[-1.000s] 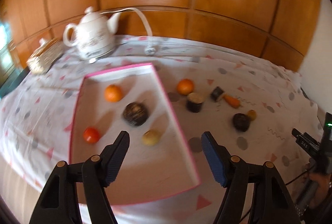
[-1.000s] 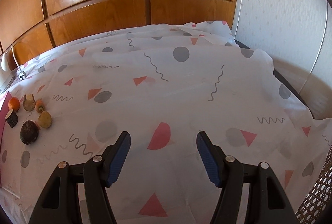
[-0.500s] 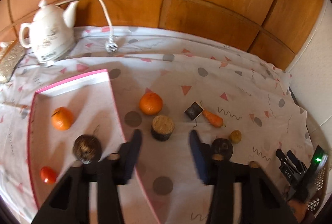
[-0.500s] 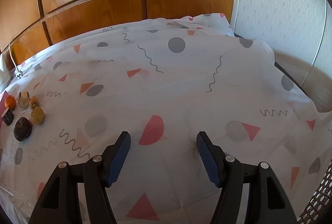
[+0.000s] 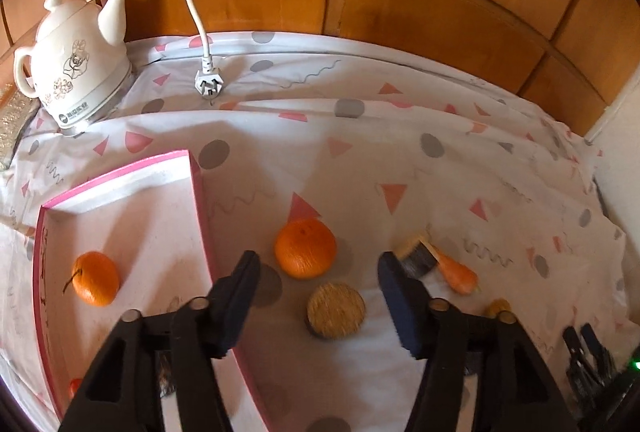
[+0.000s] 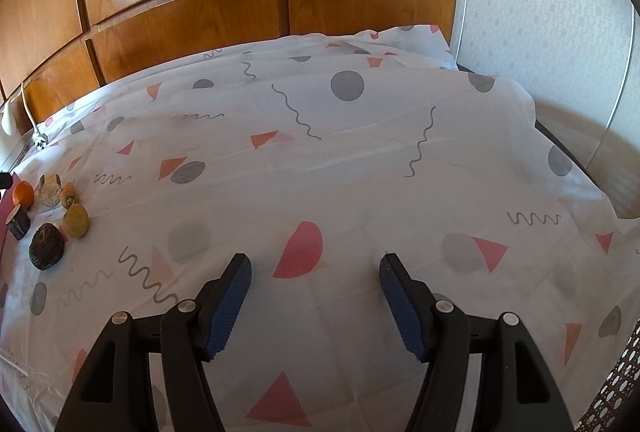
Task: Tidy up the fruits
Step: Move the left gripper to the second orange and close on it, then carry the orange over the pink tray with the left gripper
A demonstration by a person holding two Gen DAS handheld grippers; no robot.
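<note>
Left wrist view: left tongs apart, holding nothing, over patterned white tablecloth. Round orange fruit and tan-topped dark cylinder lie between the fingers. Pink-rimmed white tray at 9 o'clock holds stemmed orange mandarin. White ceramic kettle at 11 o'clock.

Right wrist view: right tongs apart, holding nothing; fruit cluster at 9 o'clock.

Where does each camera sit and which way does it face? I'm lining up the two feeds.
Left wrist: rides the left tool, looking forward and down over its open fingers at the loose orange, the pink tray and the kettle.
Right wrist: rides the right tool, open, facing patterned cloth and wood panelling.
Shared: the loose orange, at the right view's far left edge.
</note>
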